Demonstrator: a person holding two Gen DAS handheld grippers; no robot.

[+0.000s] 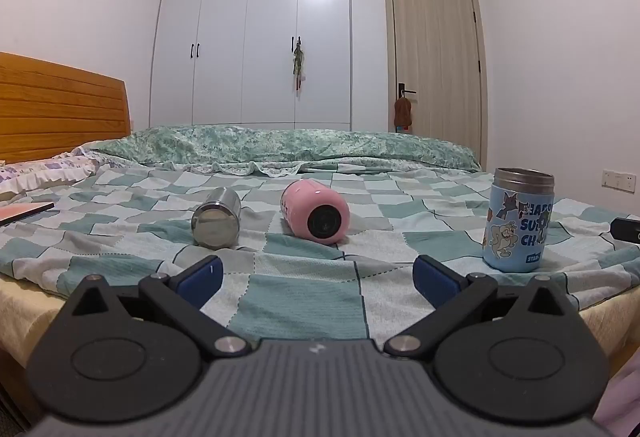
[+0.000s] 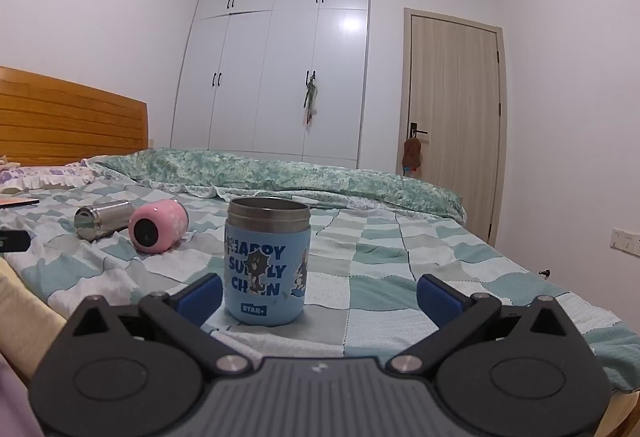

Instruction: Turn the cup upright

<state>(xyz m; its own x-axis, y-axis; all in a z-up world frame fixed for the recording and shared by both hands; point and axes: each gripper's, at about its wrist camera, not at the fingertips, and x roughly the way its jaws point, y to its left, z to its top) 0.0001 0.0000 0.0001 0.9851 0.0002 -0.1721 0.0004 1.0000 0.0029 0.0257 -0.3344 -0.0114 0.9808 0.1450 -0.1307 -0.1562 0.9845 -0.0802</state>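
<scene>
Cups lie on the bed [image 1: 304, 301]: the steel cup [image 1: 216, 223] and pink cup [image 1: 316, 212] rest on their sides, well apart from the upright blue cup [image 2: 267, 263] at right. Left gripper [image 1: 316, 277] and right gripper [image 2: 318, 295] fingers spread wide, holding nothing.

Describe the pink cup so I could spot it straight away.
Look at the checked bedspread in front of the white wardrobe. The pink cup lies on its side beside a steel cup, also lying down. The blue cartoon cup stands upright.

White wardrobe [image 1: 256, 33], wooden door [image 1: 436, 61], checkered bed [image 1: 304, 301].
</scene>
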